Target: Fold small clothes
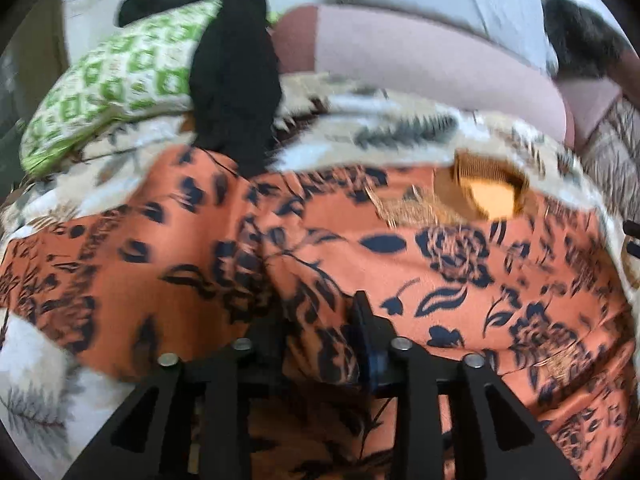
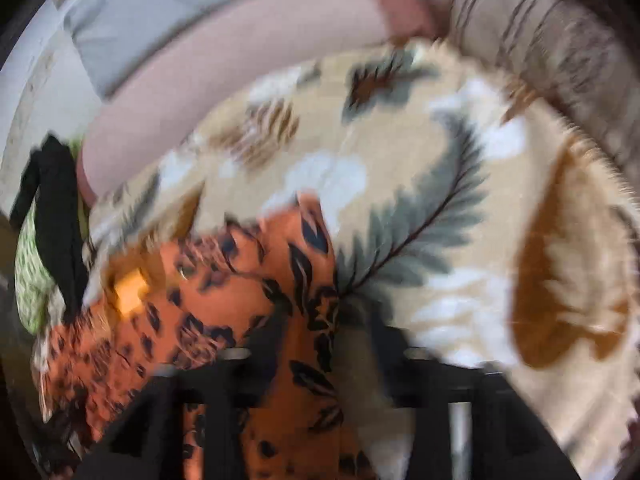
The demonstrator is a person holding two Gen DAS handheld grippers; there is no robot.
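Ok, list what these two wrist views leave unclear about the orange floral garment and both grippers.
- Left wrist view: left gripper fingertips are sunk in orange floral garment; whether it pinches the cloth is hidden.
- Right wrist view: motion blur smears right gripper; whether it grips is unreadable.
- Both views: the garment's near edge is cut off by the frame's bottom.

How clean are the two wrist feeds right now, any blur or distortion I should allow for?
Left wrist view: mild motion smear, the orange floral garment readable near centre, the green patterned cloth bowed by the fisheye. Right wrist view: heavy blur, the leaf-print blanket and garment edges streaked, the right gripper only a dark shape, so its jaws cannot be read.
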